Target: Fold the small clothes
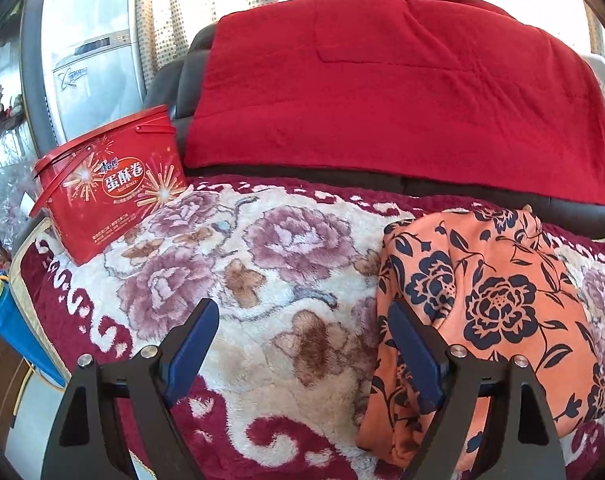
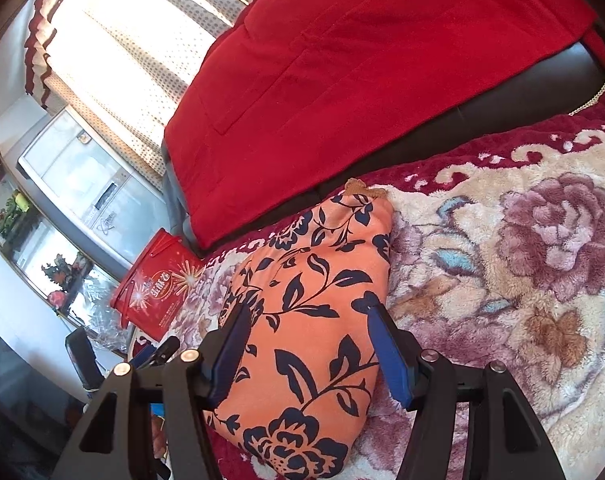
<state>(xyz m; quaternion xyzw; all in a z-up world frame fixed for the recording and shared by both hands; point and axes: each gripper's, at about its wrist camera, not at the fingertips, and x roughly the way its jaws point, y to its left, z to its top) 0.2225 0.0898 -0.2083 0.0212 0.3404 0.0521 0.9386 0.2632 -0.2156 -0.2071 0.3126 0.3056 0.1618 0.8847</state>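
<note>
The orange floral garment point(image 2: 314, 320) lies folded on the plush rose-patterned blanket point(image 1: 230, 280), in front of a red throw point(image 1: 382, 100). The left gripper point(image 1: 302, 344) is spread over bare blanket just left of it. The right gripper point(image 2: 306, 344) straddles the garment, jaws apart; whether they pinch it is unclear. Far left stands a closed red egg-roll tub point(image 1: 114, 188), contents hidden.

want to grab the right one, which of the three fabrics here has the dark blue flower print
The orange garment, lying bundled on the plush blanket of mauve roses. The red throw on the backrest is plain.
</note>
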